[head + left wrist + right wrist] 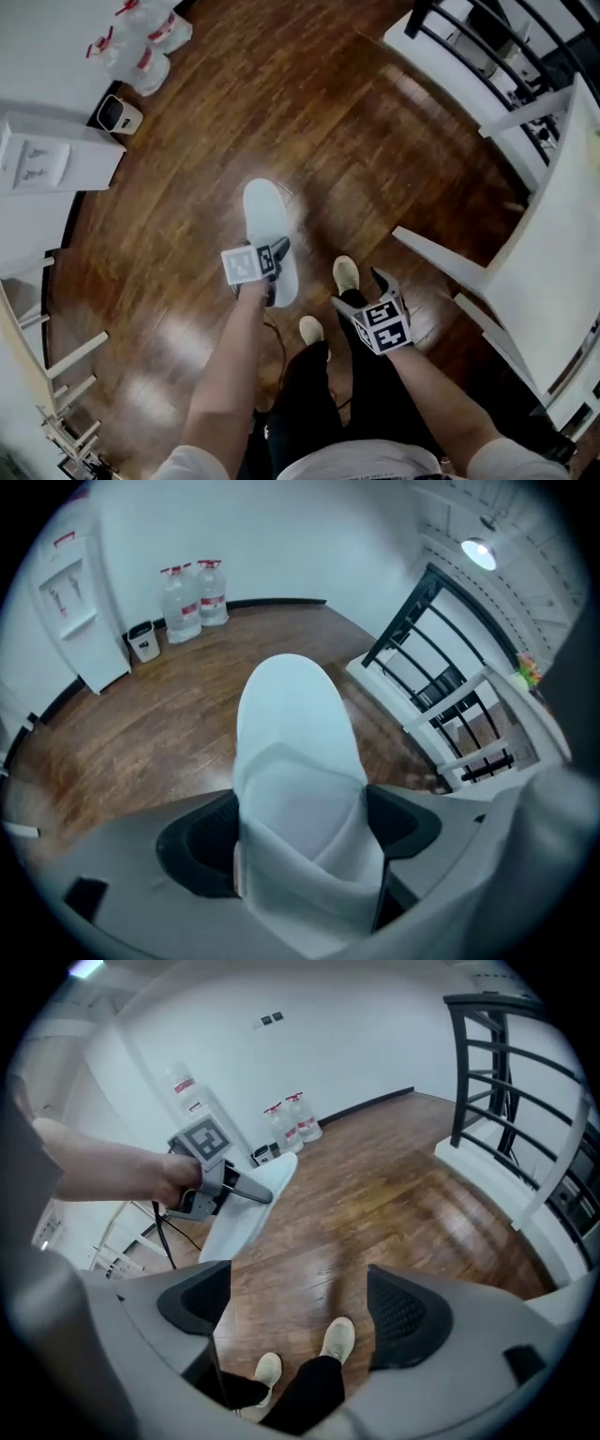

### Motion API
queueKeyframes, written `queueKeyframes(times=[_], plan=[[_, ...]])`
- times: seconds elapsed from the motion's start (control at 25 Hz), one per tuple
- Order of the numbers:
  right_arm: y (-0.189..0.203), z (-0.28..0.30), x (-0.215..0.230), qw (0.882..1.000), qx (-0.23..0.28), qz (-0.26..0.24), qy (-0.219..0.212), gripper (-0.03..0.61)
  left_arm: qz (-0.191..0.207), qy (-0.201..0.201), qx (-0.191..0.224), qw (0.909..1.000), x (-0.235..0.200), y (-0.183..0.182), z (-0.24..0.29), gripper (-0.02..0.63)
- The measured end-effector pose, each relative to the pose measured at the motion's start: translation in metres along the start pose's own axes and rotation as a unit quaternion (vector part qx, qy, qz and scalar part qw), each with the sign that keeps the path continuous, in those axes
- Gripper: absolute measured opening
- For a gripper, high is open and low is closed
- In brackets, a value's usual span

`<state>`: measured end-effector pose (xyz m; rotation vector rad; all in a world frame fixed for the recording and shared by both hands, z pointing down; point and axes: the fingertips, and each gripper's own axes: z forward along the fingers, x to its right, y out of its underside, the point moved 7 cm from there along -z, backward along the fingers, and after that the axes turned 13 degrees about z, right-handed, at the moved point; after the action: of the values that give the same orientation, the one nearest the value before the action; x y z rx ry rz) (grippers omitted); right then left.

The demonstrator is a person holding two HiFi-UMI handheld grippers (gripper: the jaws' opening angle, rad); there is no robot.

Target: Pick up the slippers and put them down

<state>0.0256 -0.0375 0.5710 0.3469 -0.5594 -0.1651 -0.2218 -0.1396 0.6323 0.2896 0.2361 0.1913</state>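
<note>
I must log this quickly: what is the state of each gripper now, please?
Left gripper: closed on the white slipper.
Right gripper: open, nothing between its jaws.

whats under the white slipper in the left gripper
Only wood floor shows around the white slipper, which the left gripper is shut on. The patch straight beneath it is covered by the slipper itself.

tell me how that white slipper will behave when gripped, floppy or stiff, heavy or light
Probably soft: the white slipper creases inward where the left gripper pinches it. Likely light and fairly shape-holding too: in the right gripper view it juts out straight from that one-end grip.
</note>
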Motion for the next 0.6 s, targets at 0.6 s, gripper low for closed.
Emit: queueKeyframes(times=[0.6], plan=[[0.072,0.254,0.124,0.993,-0.084,0.081,0.005,0.434,-0.057,-0.013,-0.055,0.9968,-0.139,0.103,0.482,0.411]])
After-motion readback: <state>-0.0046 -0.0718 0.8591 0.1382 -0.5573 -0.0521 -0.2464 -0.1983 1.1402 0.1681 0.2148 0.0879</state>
